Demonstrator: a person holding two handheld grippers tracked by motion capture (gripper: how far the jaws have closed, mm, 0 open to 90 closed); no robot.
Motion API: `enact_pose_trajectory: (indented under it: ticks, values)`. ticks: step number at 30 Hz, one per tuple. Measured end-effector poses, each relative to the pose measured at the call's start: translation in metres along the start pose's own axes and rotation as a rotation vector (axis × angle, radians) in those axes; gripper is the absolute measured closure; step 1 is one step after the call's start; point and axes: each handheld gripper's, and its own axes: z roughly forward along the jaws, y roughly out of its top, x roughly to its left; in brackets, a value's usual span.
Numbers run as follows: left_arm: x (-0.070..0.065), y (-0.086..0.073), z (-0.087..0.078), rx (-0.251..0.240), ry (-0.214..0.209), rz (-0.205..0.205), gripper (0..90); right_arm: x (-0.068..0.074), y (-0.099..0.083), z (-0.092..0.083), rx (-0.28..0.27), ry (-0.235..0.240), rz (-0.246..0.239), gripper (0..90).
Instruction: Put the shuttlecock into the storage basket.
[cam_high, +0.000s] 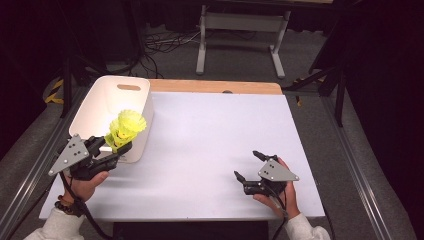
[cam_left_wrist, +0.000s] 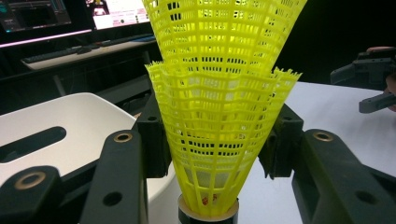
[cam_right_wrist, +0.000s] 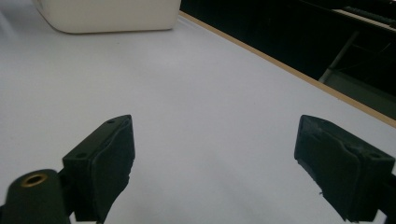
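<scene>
- I had the left claw (cam_high: 114, 148) clenched on the yellow shuttlecocks (cam_high: 125, 129): in the left gripper view its two pads pressed the mesh skirt (cam_left_wrist: 219, 140) from either side, cork end down toward the camera.
- There looked to be two shuttlecocks nested, one skirt rising out of the other (I could not tell whether a third sat inside).
- In the high view the stack hung at the near right corner of the white bin (cam_high: 90, 107), over its rim and clear of the tabletop (cam_high: 215, 145).
- I judged the step in hand to be the carry to the bin, nearly done, with the drop not yet made.
- The next move called for easing the stack a little further over the opening and then releasing the pads, so it would fall inside and not tip off the rim onto the tabletop.
- As for the bin, the part of its inside I could see was bare white, with a slot handle in the far wall; the floor nearest the claw was hidden by the shuttlecocks.
- The right claw (cam_high: 246, 166) sat released, jaws wide apart with nothing between them, low over the tabletop at the near right, well apart from the bin.
</scene>
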Motion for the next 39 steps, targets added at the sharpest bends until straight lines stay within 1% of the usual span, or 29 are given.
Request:
enact_pose_trajectory:
  ticks: [1, 4, 7, 8, 11, 13, 14, 18, 19, 21, 22, 23, 24, 26, 27, 30, 32, 34, 36, 38, 39]
  values:
    - [0.001, 0.001, 0.0, 0.003, 0.004, 0.003, 53.4, 0.0, 0.0, 0.0, 0.0, -0.002, 0.005, 13.0]
    - [0.006, 0.005, 0.0, -0.009, 0.002, -0.012, 53.3, 0.0, 0.0, -0.001, -0.001, -0.002, 0.01, 12.9]
    - [0.011, 0.009, 0.0, 0.0, 0.012, -0.007, 53.2, 0.0, 0.0, 0.0, -0.001, 0.0, 0.009, 12.9]
    - [0.012, 0.01, 0.0, -0.004, 0.011, -0.015, 53.3, 0.0, 0.0, 0.0, -0.001, 0.001, 0.013, 12.9]
    - [0.017, 0.015, 0.0, -0.018, 0.015, -0.021, 53.2, -0.001, -0.001, 0.0, 0.002, 0.001, 0.017, 12.9]
    - [0.02, 0.019, -0.001, -0.024, 0.026, -0.018, 53.0, -0.001, -0.001, 0.0, 0.002, 0.003, 0.017, 12.9]
    - [0.022, 0.02, -0.001, -0.029, 0.028, -0.025, 53.1, -0.001, -0.001, 0.0, 0.003, 0.004, 0.016, 12.9]
    - [0.031, 0.025, 0.002, -0.019, 0.029, -0.043, 52.2, -0.002, -0.001, 0.001, 0.004, 0.005, 0.022, 12.9]
    - [0.034, 0.026, 0.003, -0.017, 0.035, -0.046, 51.8, -0.001, -0.001, 0.001, 0.004, 0.005, 0.022, 12.9]
    - [0.039, 0.028, 0.007, -0.007, 0.036, -0.076, 51.0, -0.001, -0.002, 0.001, 0.008, 0.003, 0.02, 12.9]
    - [0.042, 0.03, 0.009, -0.007, 0.039, -0.079, 50.3, -0.001, -0.002, 0.001, 0.009, 0.005, 0.019, 12.9]
    - [0.043, 0.032, 0.011, 0.003, 0.049, -0.08, 50.2, -0.001, -0.002, 0.002, 0.011, 0.005, 0.018, 12.9]
    - [0.045, 0.034, 0.013, 0.015, 0.041, -0.078, 50.2, -0.001, -0.002, 0.002, 0.012, 0.006, 0.015, 12.9]
    - [0.047, 0.037, 0.017, 0.014, 0.038, -0.062, 50.2, 0.0, -0.002, 0.002, 0.013, 0.01, 0.015, 12.9]
    - [0.048, 0.038, 0.019, 0.021, 0.037, -0.057, 50.5, 0.0, -0.003, 0.002, 0.015, 0.01, 0.013, 12.9]
    - [0.05, 0.043, 0.026, 0.024, 0.033, -0.051, 51.1, 0.0, -0.003, 0.004, 0.022, 0.012, 0.017, 13.0]
    - [0.054, 0.047, 0.031, 0.028, 0.039, -0.042, 52.0, 0.0, -0.003, 0.004, 0.027, 0.008, 0.014, 12.9]
    - [0.058, 0.048, 0.037, 0.025, 0.042, -0.051, 52.1, 0.001, -0.003, 0.004, 0.027, 0.008, 0.014, 13.0]
    - [0.063, 0.05, 0.042, 0.038, 0.057, -0.043, 52.1, 0.001, -0.002, 0.004, 0.027, 0.006, 0.013, 13.0]
    - [0.069, 0.05, 0.048, 0.037, 0.056, -0.062, 52.0, 0.001, -0.002, 0.004, 0.028, 0.008, 0.013, 13.0]
    - [0.072, 0.05, 0.051, 0.043, 0.055, -0.064, 51.7, 0.001, -0.003, 0.004, 0.029, 0.009, 0.011, 13.0]
